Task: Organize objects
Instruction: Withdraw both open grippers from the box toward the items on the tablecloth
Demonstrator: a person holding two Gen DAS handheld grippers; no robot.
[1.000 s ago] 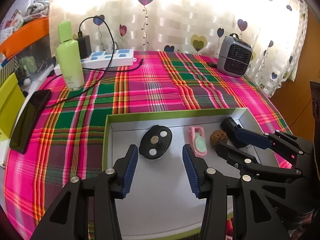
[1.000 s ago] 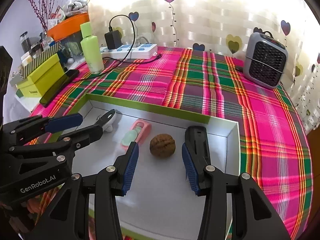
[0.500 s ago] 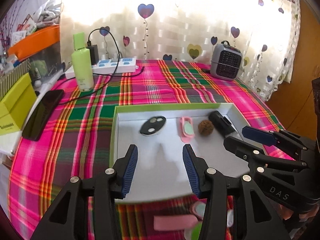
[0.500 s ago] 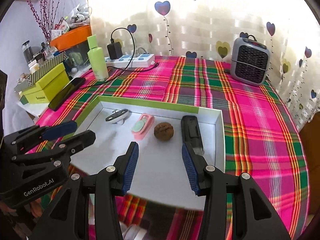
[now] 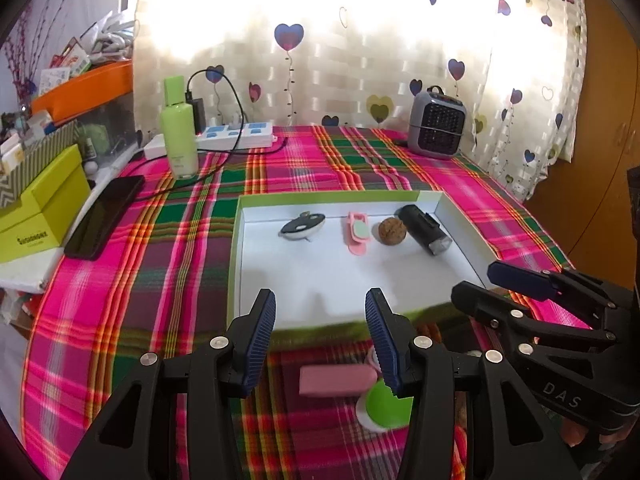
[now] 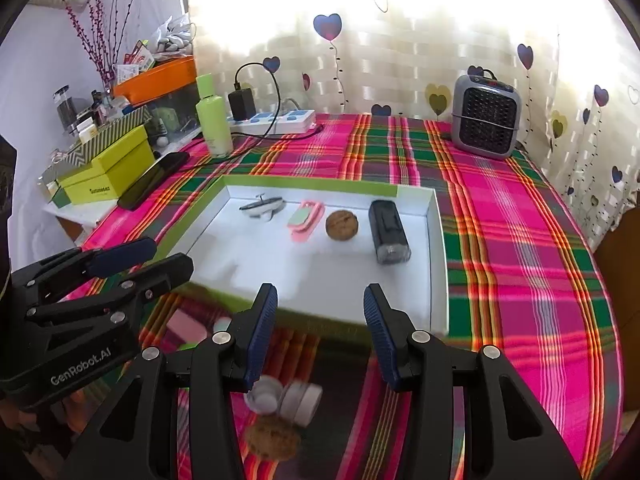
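My fingers [image 5: 380,336] are matt black plastic with ribbed blue pads, silver screws showing. Under me lies a woven plaid cloth [image 5: 120,280]. The tray [image 5: 320,280] looks like smooth matt white card; the walnut [image 5: 392,231] in it is rough and wrinkled.

green-capped item [image 5: 386,406] partly behind jaws; white jars [image 6: 286,398] blurred, perhaps two
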